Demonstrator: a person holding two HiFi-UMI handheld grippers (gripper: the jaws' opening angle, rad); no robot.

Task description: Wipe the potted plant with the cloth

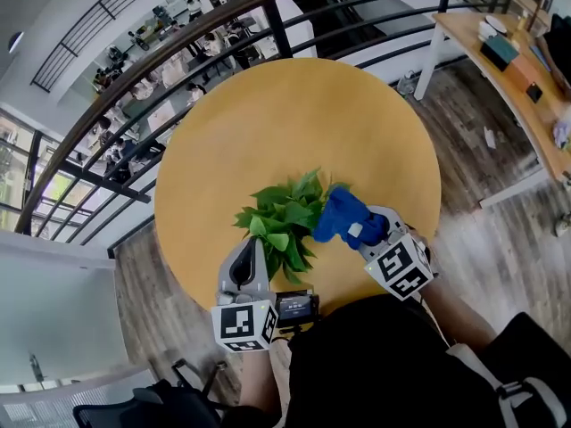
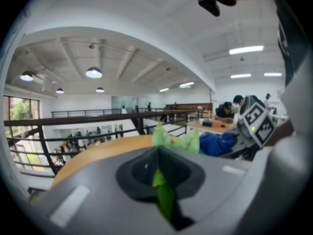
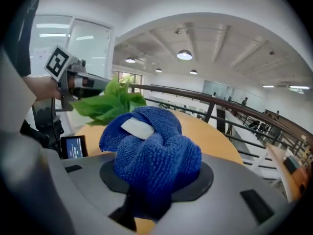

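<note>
A leafy green plant (image 1: 284,218) stands near the front of the round wooden table (image 1: 294,123); its pot is hidden under the leaves. My left gripper (image 1: 250,259) is shut on a green leaf (image 2: 164,194) at the plant's near left side. My right gripper (image 1: 373,230) is shut on a bunched blue cloth (image 1: 343,215) with a white tag (image 3: 137,128). The cloth (image 3: 151,155) rests against the plant's right side, and the plant's leaves (image 3: 108,103) show just beyond it in the right gripper view.
A dark metal railing (image 1: 178,69) curves round the table's far side, with a drop to a lower floor behind it. A wooden desk (image 1: 513,69) stands at the right. A small lit screen (image 1: 297,307) sits on the left gripper near my body.
</note>
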